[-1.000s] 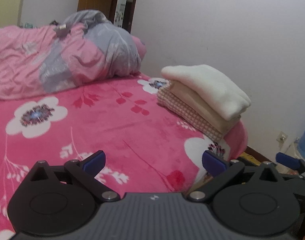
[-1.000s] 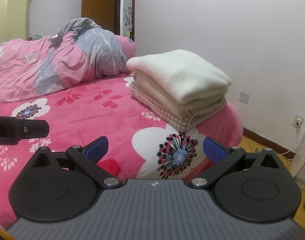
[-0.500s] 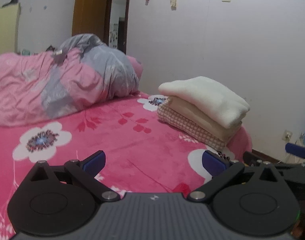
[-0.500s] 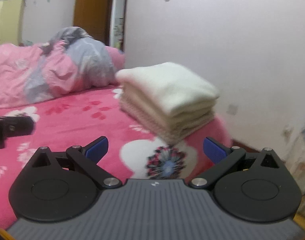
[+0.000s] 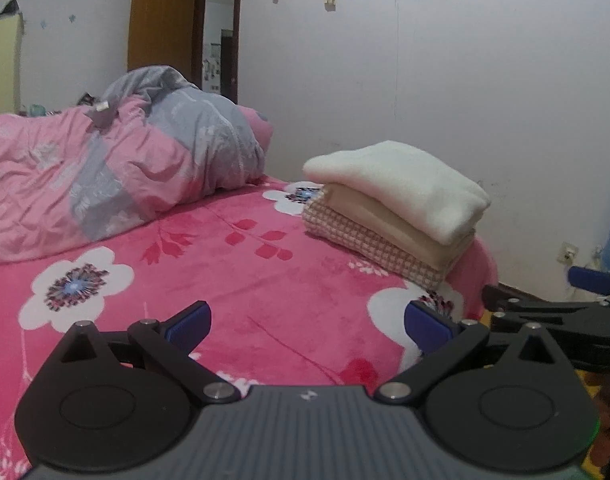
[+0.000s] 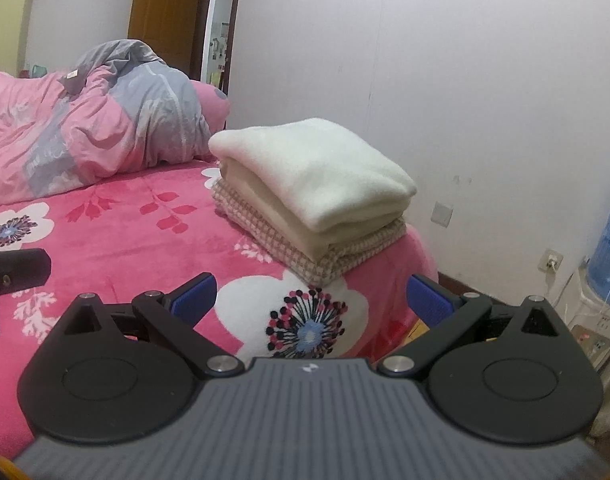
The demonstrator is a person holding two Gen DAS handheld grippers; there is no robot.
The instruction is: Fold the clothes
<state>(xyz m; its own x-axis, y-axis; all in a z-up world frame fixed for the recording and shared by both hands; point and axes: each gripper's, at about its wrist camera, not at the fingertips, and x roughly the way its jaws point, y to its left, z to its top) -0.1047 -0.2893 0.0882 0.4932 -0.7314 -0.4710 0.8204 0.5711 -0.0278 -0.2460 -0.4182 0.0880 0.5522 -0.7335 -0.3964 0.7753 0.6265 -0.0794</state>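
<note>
no writing can be read anywhere; the only mark is a small pale logo on the ribbed grey body of each gripper, too small to make out.

the left gripper (image 5: 307,326) is held level and low over the near part of the bed (image 5: 265,300), its blue-padded fingers (image 5: 189,322) wide apart and holding nothing. the right gripper (image 6: 311,300) is level too, over the bed's near corner, its fingers (image 6: 195,296) also spread with nothing between them. in the left view the right gripper shows at the right edge, beside the bed's corner.

the stack of folded clothes (image 6: 309,196) sits on the bed's far right corner, next to the wall: a cream fleece piece (image 6: 317,168) on top, a beige one under it, a checked one at the bottom. left of the stack, farther up the bed, lies a crumpled pink and grey quilt (image 5: 117,168). right of the stack, off the bed, stands a blue water bottle (image 6: 609,248).
</note>
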